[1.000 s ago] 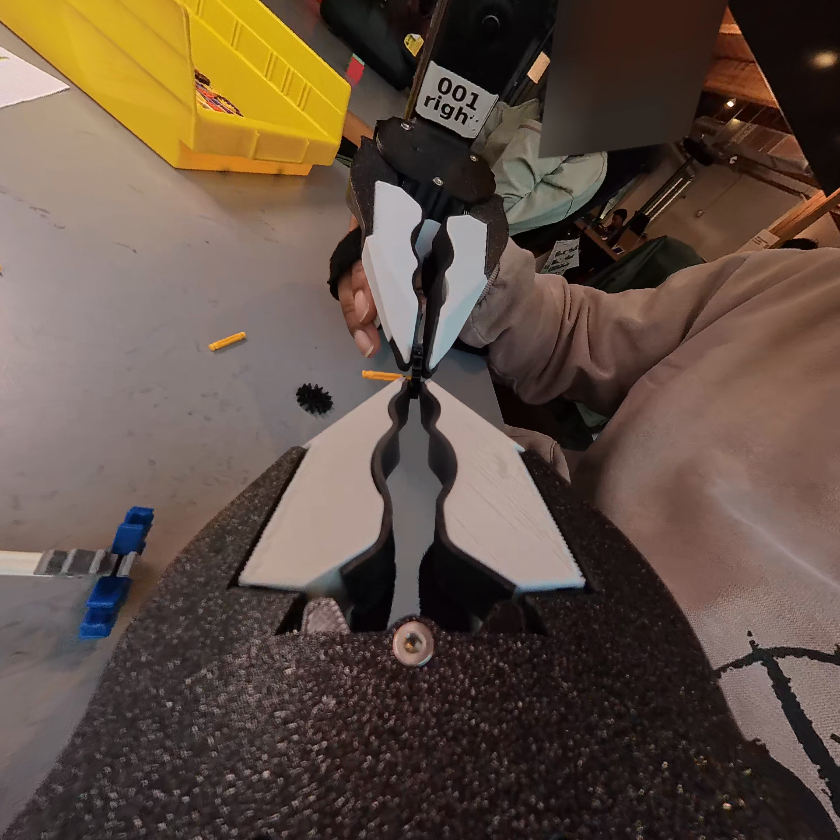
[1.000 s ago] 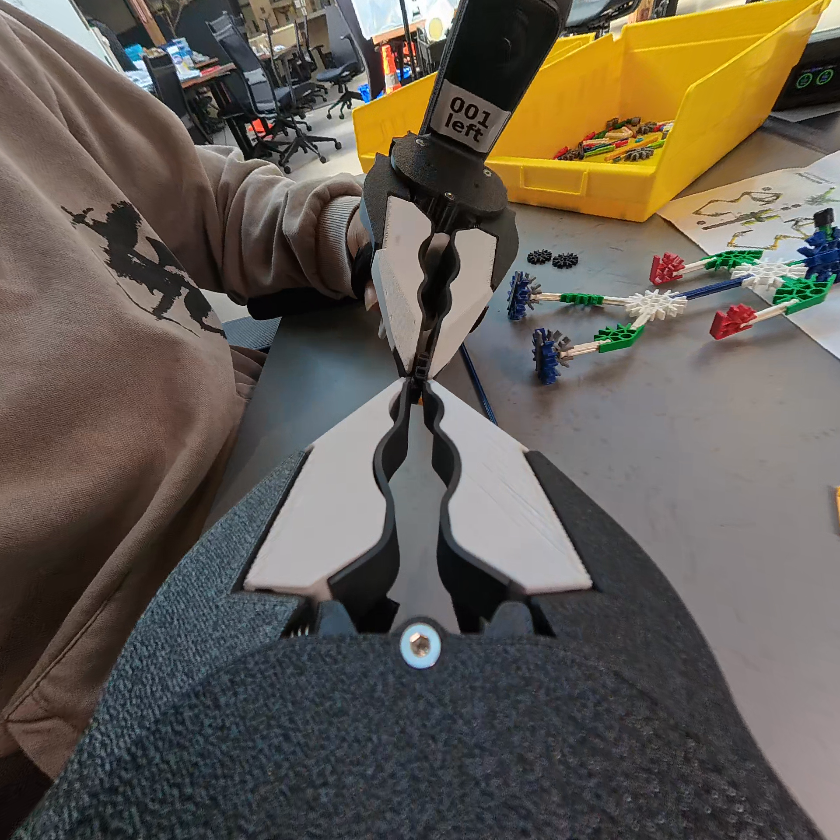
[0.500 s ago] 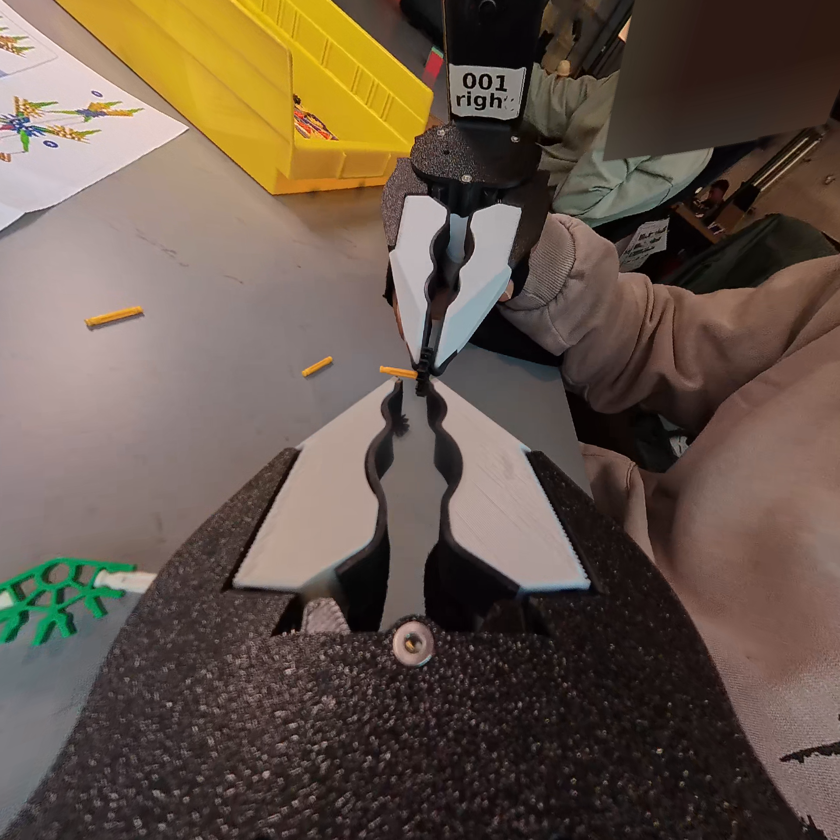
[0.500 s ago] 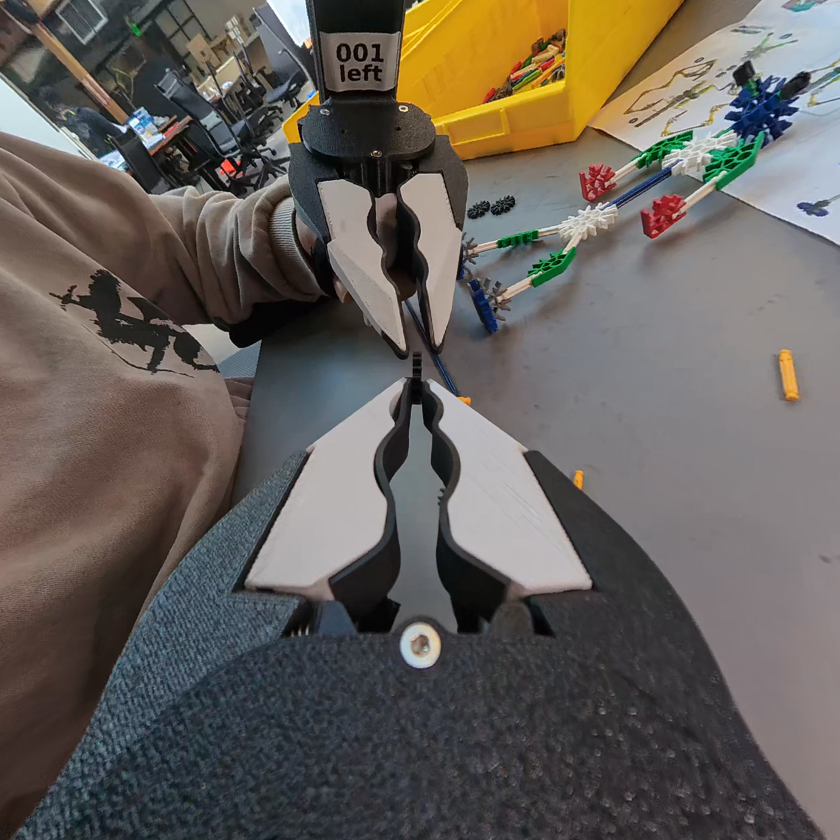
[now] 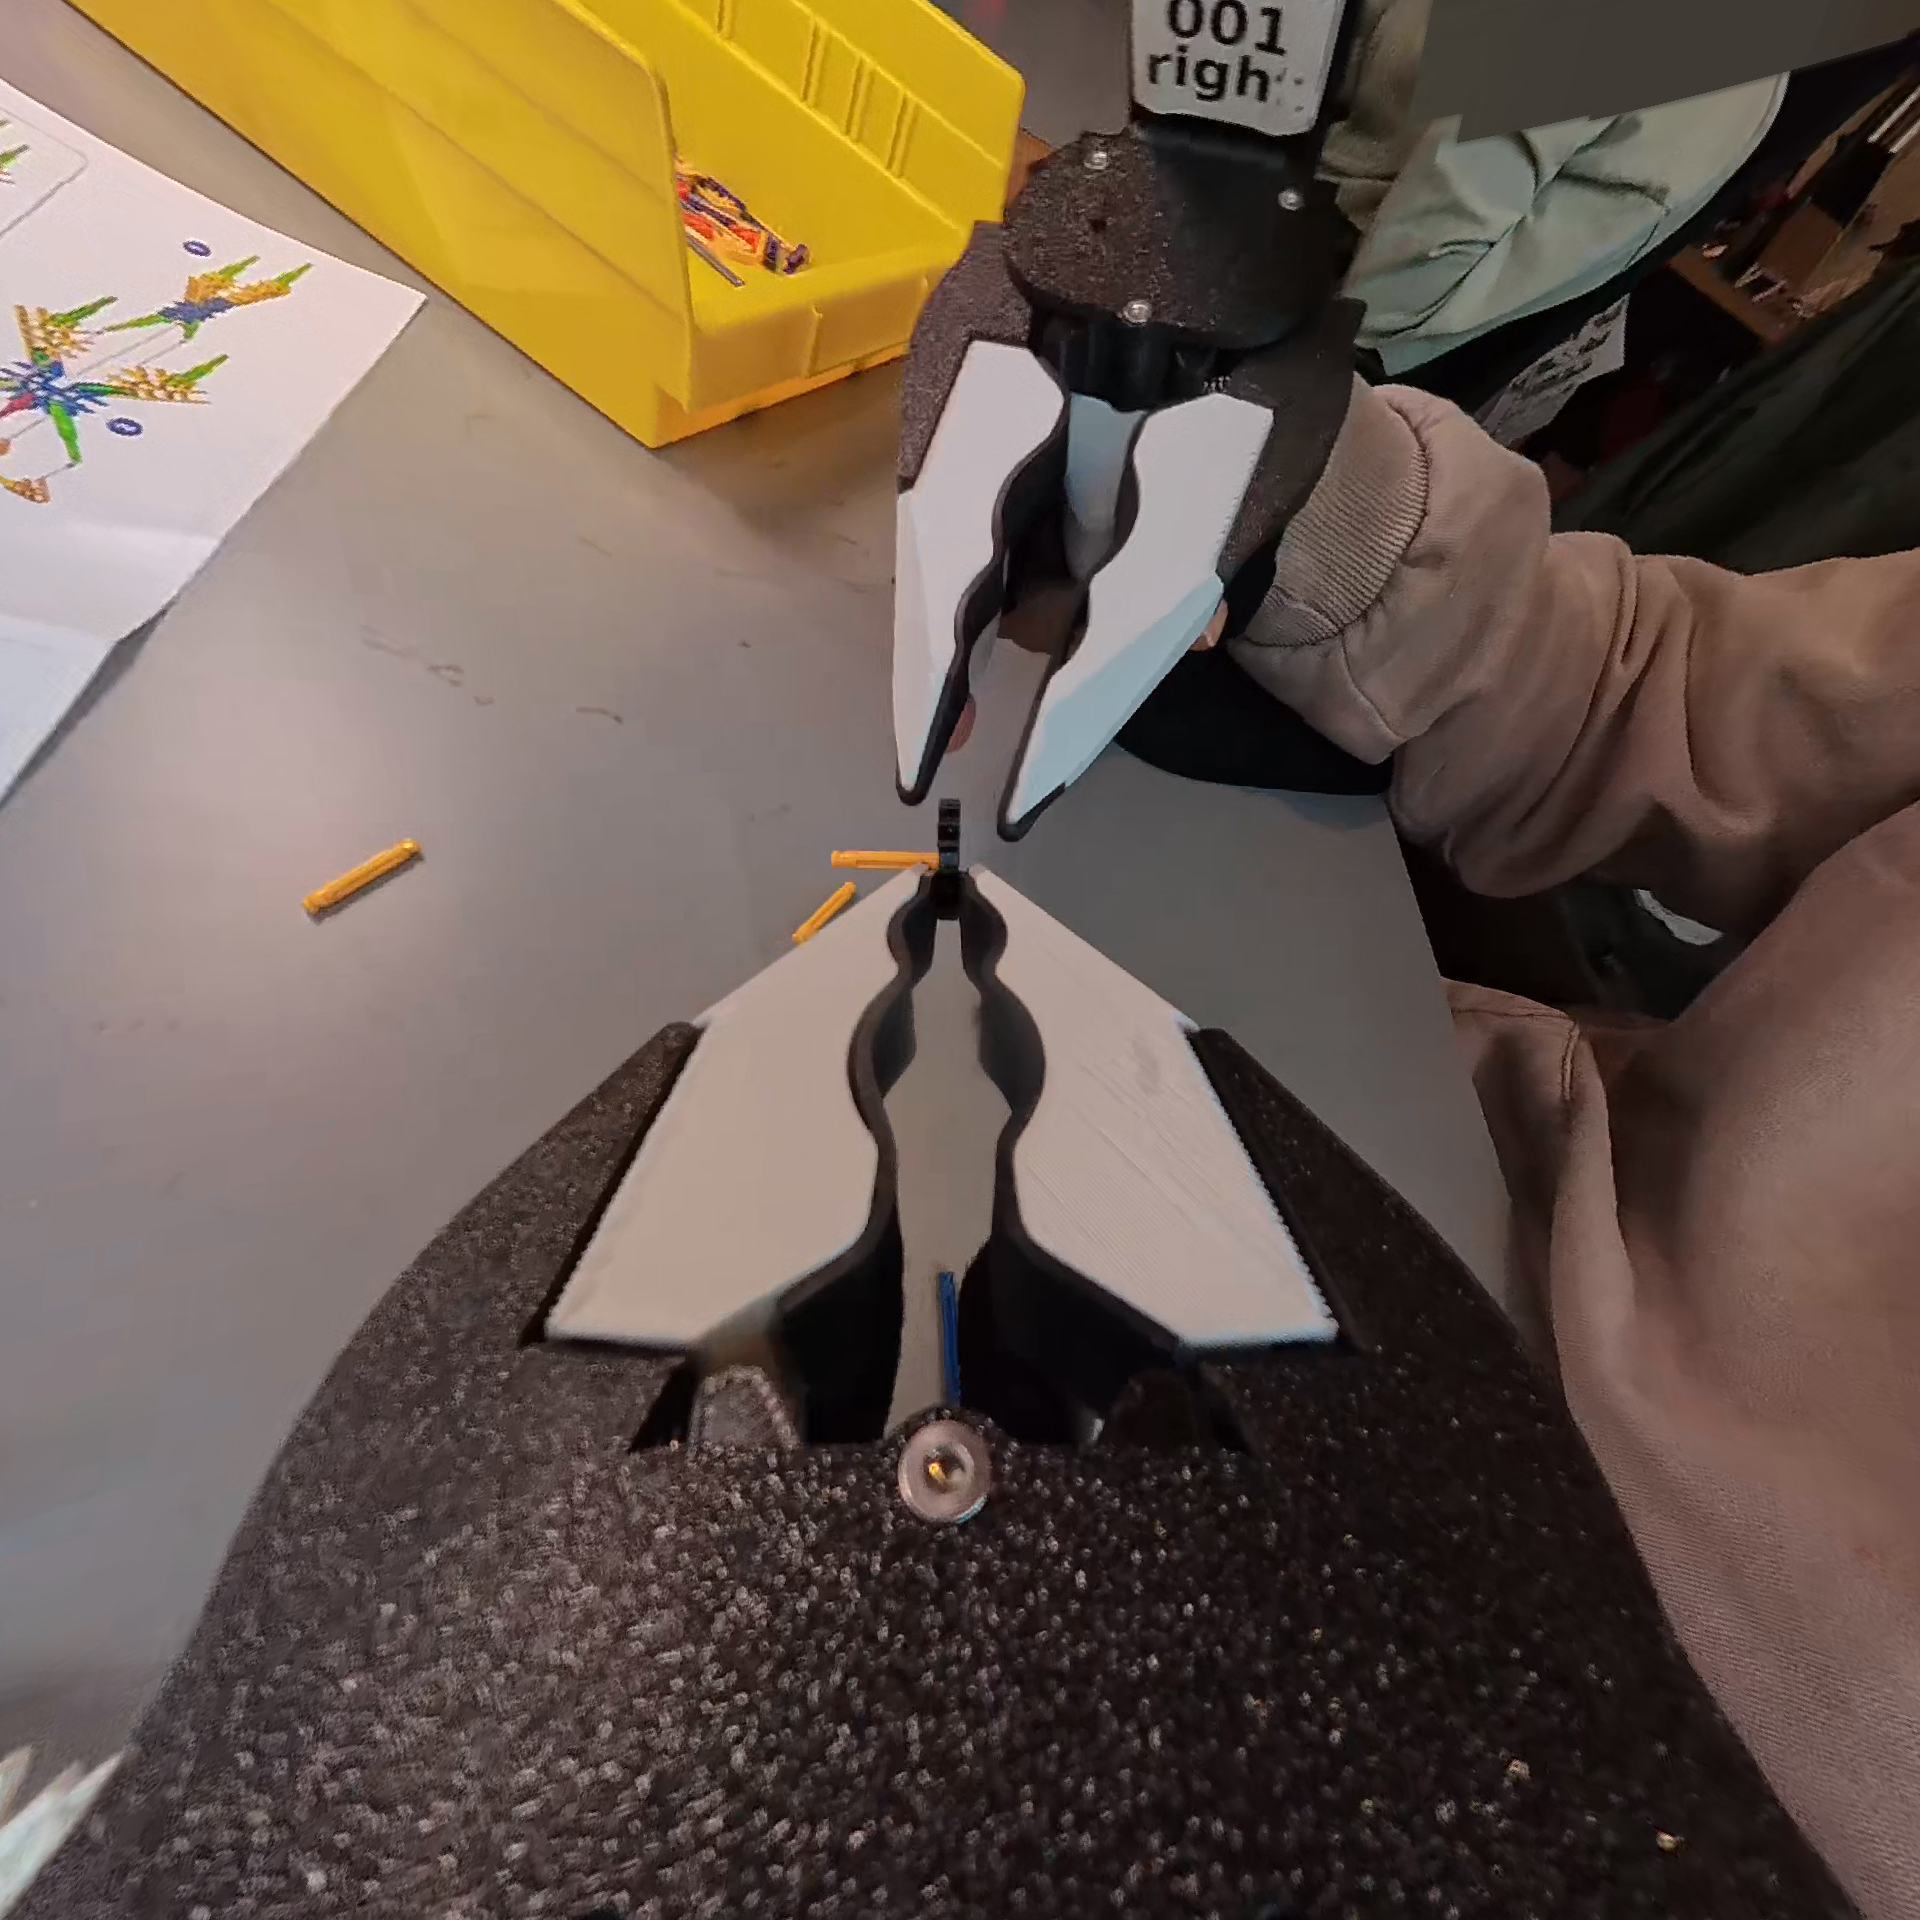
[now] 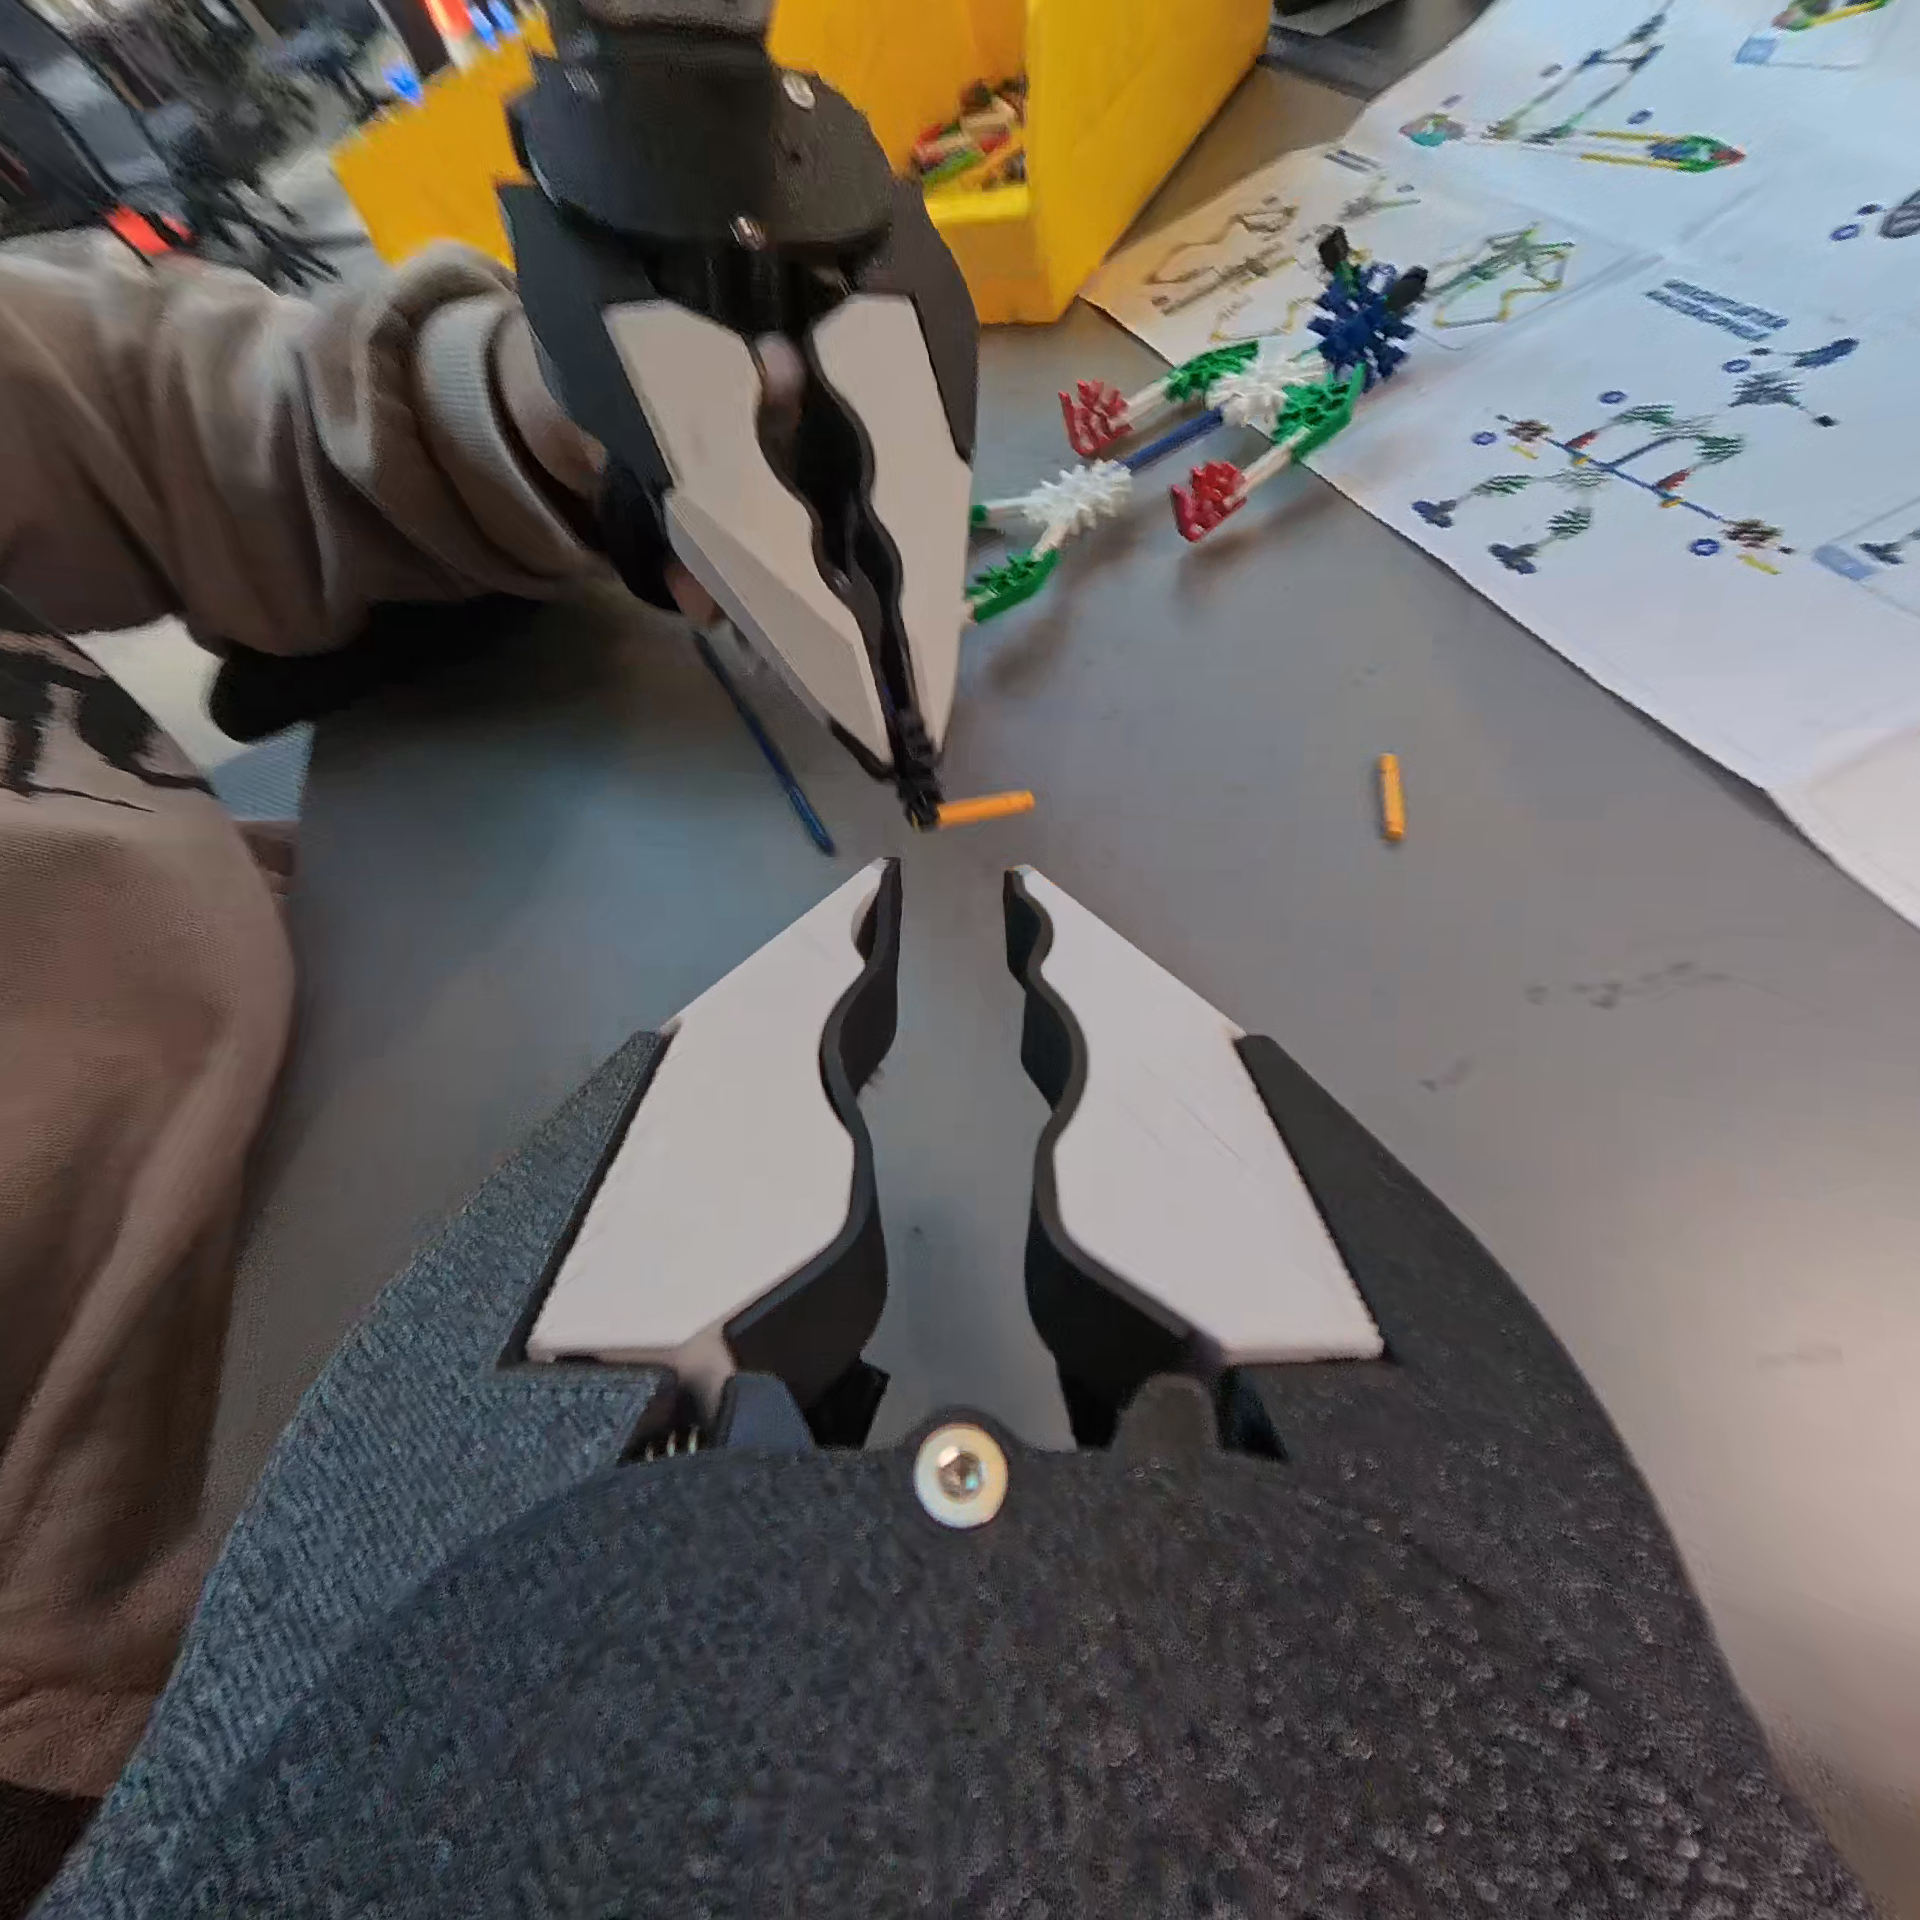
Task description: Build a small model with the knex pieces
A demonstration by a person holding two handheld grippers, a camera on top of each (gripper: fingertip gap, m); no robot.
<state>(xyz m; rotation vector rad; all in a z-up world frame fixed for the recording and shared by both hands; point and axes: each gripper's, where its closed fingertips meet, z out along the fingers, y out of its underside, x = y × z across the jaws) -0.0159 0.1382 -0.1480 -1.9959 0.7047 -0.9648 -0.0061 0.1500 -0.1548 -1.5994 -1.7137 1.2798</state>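
- At far left in the left wrist view, a printed instruction sheet point(image 5: 156, 364) lies flat on the grey desk point(image 5: 520, 675). A loose yellow-orange rod point(image 5: 362, 876) lies just right of it.
- Behind these stands a yellow parts bin point(image 5: 623, 208) with mixed coloured pieces inside.
- In the middle, our left gripper point(image 5: 948, 888) is clenched on a small black connector point(image 5: 948, 831), pinched only at the very fingertips and standing edge-on.
- An orange rod point(image 5: 883, 858) is plugged into that connector. We judge its long axis roughly level and crosswise to the fingers, with its free end pointing left in this view. Both are held just above the desk.
- With so little of the connector in the grip, we judge it could easily twist.
- Facing it, our right gripper point(image 6: 951, 878) is released, jaws apart and empty, its tips just short of the connector.
- To the right in the right wrist view lies a part-built rod-and-connector model point(image 6: 1226, 416).
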